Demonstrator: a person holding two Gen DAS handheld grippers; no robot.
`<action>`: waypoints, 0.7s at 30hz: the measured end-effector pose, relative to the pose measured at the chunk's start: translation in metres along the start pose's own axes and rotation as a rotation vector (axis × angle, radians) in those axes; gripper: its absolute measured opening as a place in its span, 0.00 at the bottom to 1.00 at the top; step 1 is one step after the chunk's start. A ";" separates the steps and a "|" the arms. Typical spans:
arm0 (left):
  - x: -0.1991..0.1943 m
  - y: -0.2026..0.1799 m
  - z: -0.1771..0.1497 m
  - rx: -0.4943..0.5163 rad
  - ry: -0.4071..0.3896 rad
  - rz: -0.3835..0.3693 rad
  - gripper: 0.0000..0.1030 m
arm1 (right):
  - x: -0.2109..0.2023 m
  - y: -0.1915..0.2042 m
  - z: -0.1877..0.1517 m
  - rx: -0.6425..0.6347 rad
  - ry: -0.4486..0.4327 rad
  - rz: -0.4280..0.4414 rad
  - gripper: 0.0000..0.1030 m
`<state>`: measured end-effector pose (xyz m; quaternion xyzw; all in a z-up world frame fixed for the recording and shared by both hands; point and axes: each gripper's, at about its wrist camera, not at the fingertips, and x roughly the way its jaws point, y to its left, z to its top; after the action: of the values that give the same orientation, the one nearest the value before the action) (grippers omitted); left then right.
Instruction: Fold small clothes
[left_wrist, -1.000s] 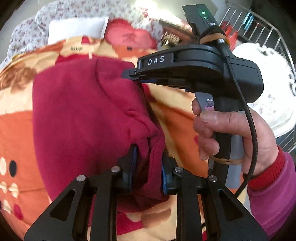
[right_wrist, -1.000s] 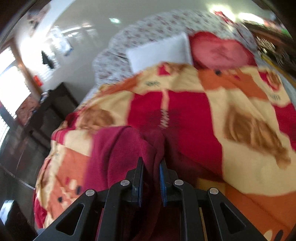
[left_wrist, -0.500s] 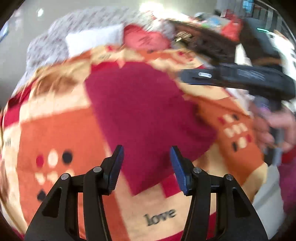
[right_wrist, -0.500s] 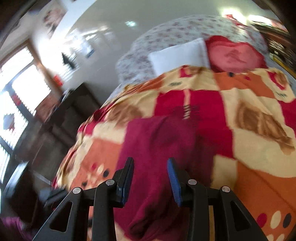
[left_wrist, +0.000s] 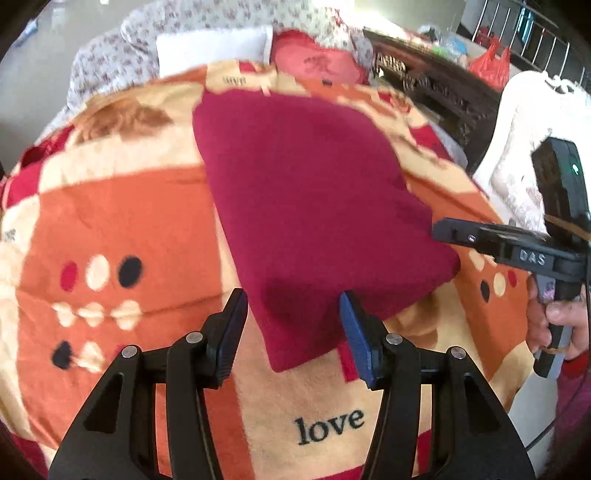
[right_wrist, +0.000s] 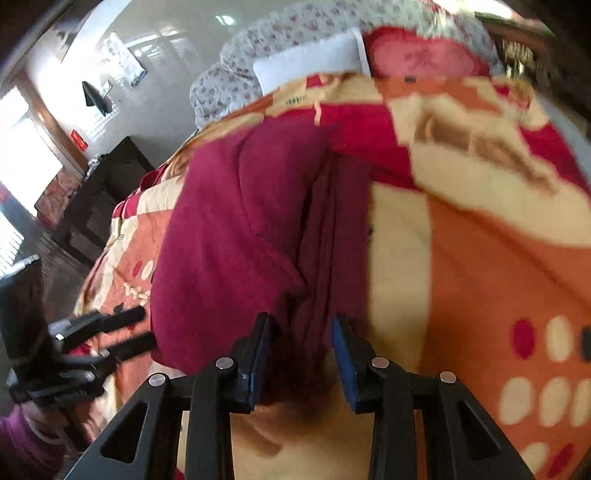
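Left claw (left_wrist: 291, 332) is open, its fingers (left_wrist: 229, 332) straddling the near corner of the dark red garment (left_wrist: 306, 206) without pressing on it; looks like a release after laying a fold. The garment lies flat on the patterned blanket (left_wrist: 110, 221) covering the bed, a folded panel roughly in the blanket's middle, near corner toward the bed's near edge by the "love" print (left_wrist: 330, 424). Its long axis runs from that near edge up toward the pillows (left_wrist: 210, 48) at the far end. Right claw (right_wrist: 299, 354) at the garment's right edge: jaws parted and closing slightly, bunched layered edge between them, pads apparently not clamping. Probably lined up to tidy or re-grip that edge. Blur hides the contact.
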<state>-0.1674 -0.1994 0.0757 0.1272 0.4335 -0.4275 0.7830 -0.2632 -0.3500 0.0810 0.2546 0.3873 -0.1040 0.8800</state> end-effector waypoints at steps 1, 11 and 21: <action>-0.004 0.001 0.003 -0.002 -0.019 0.010 0.50 | -0.008 0.003 0.002 -0.002 -0.017 0.003 0.31; 0.013 -0.004 0.020 -0.041 -0.043 0.052 0.50 | 0.002 0.046 0.038 -0.047 -0.109 0.051 0.32; 0.036 -0.008 0.026 -0.025 -0.018 0.087 0.52 | 0.064 0.010 0.056 0.056 -0.063 0.026 0.26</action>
<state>-0.1489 -0.2395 0.0640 0.1321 0.4256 -0.3886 0.8065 -0.1804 -0.3701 0.0697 0.2808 0.3531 -0.1113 0.8855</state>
